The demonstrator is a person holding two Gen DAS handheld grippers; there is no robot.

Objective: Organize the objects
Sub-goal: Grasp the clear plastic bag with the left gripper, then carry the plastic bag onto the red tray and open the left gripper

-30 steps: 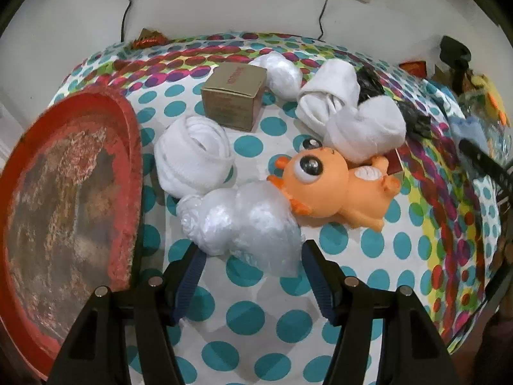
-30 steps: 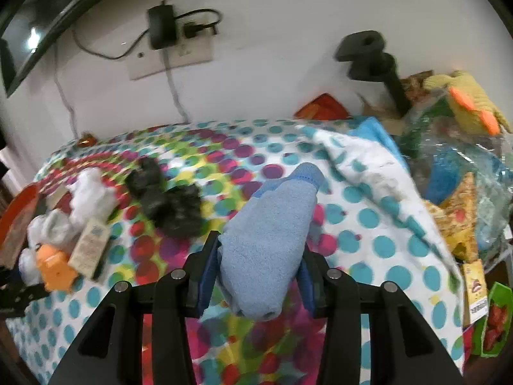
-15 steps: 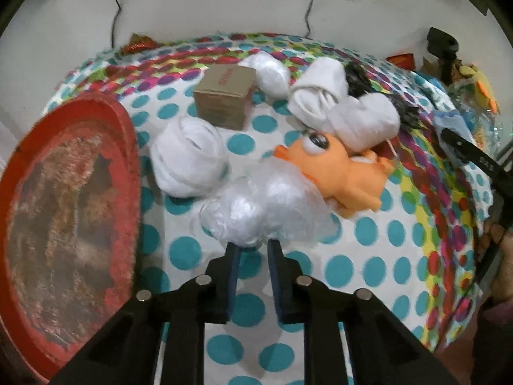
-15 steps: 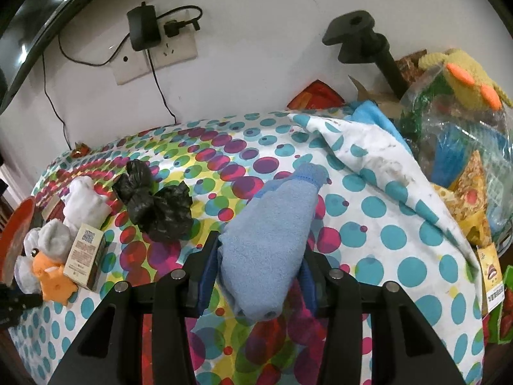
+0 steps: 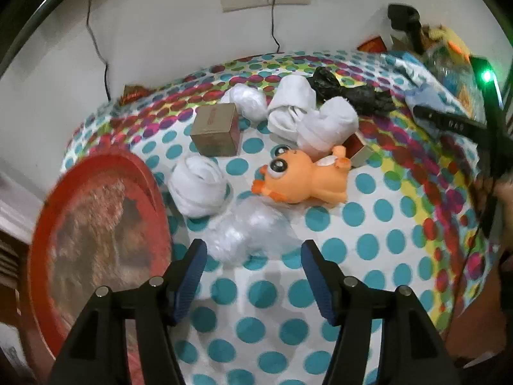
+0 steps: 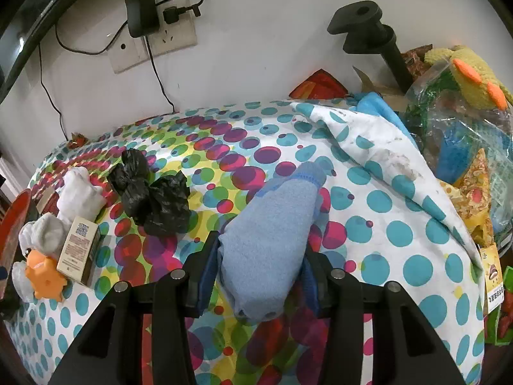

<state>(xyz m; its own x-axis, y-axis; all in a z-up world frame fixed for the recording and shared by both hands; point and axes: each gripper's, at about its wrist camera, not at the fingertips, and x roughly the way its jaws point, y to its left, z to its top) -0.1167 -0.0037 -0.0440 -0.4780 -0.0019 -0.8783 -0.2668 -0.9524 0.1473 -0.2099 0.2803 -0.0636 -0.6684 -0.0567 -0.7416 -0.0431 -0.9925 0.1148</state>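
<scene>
Polka-dot table (image 5: 368,240) against white wall; red tray (image 5: 96,234) at 9 o'clock. Left claw (image 5: 253,256) spread wide before crinkled clear plastic bag (image 5: 250,231). Right claw (image 6: 259,263) clamps rolled blue towel (image 6: 269,234).

This is a lived-in home, a corner of an ordinary room rather than any lab or workshop. A table pushed against a plain white wall wears a bright polka-dot cloth (image 6: 378,199), the cheap household kind. On the wall sits a double socket plate (image 6: 154,45) with a black charger (image 6: 141,12) plugged in and its thin cable trailing down. Household odds lie about: rolled white socks (image 5: 323,125), an orange toy animal (image 5: 304,179), a small cardboard box (image 5: 216,130), a crumpled black plastic bag (image 6: 154,199). To one side, snack packets (image 6: 474,199) and a yellow knitted toy (image 6: 468,73) are heaped together, and a worn red tray (image 5: 96,240) rests at the table's edge.
</scene>
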